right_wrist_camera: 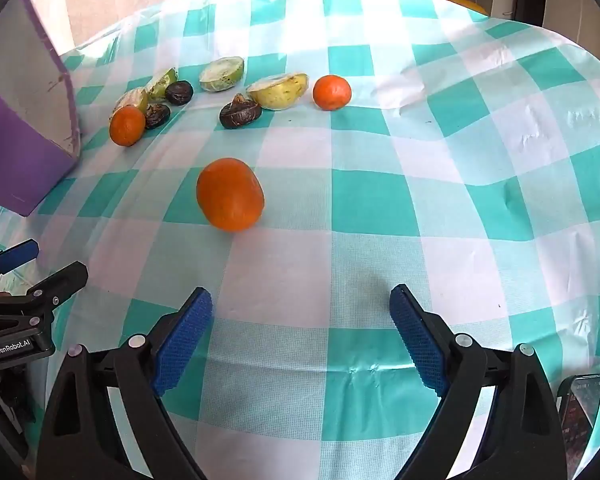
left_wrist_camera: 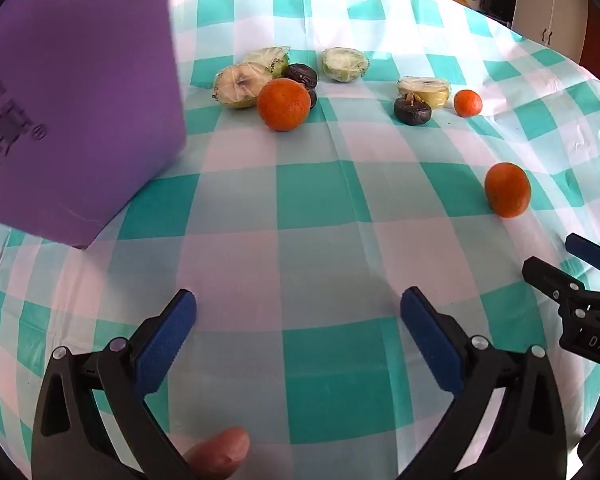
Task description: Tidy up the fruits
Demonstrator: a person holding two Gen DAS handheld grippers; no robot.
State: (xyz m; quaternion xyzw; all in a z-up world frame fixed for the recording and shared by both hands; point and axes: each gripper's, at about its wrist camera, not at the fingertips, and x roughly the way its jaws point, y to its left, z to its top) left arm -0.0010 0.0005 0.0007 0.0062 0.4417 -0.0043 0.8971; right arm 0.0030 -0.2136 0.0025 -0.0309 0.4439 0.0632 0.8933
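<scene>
Right wrist view is showing me the nearest orange (right_wrist_camera: pixel 230 195) lying alone on the checked tablecloth (right_wrist_camera: pixel 380 200), ahead of my right gripper (right_wrist_camera: pixel 301 312) and a little to its left, well apart from the purple box (right_wrist_camera: pixel 16 156) that is standing at the far left. Beyond this orange, the other fruits are lying in two loose groups: a second orange (right_wrist_camera: pixel 127 125) with dark fruits (right_wrist_camera: pixel 179 92) and wrapped green halves (right_wrist_camera: pixel 221 74) just beside the box, and a small orange (right_wrist_camera: pixel 332 92) with a wrapped yellow half (right_wrist_camera: pixel 278 90) further from the box. I am judging that the round orange is the risk: if I am closing on it off-centre, one pad is pushing it first and it is rolling away over the smooth cloth, maybe toward the table edge. The wrinkles in the cloth could also be catching a fingertip when I am coming low. The wrapped halves look slippery, so they may be sliding out from the pads. My right jaws are spread wide, holding nothing and touching nothing. In the left wrist view my left gripper (left_wrist_camera: pixel 299 308) is also spread wide and empty, hovering over bare cloth near the box (left_wrist_camera: pixel 80 100), with my thumb (left_wrist_camera: pixel 220 454) showing below it.
</scene>
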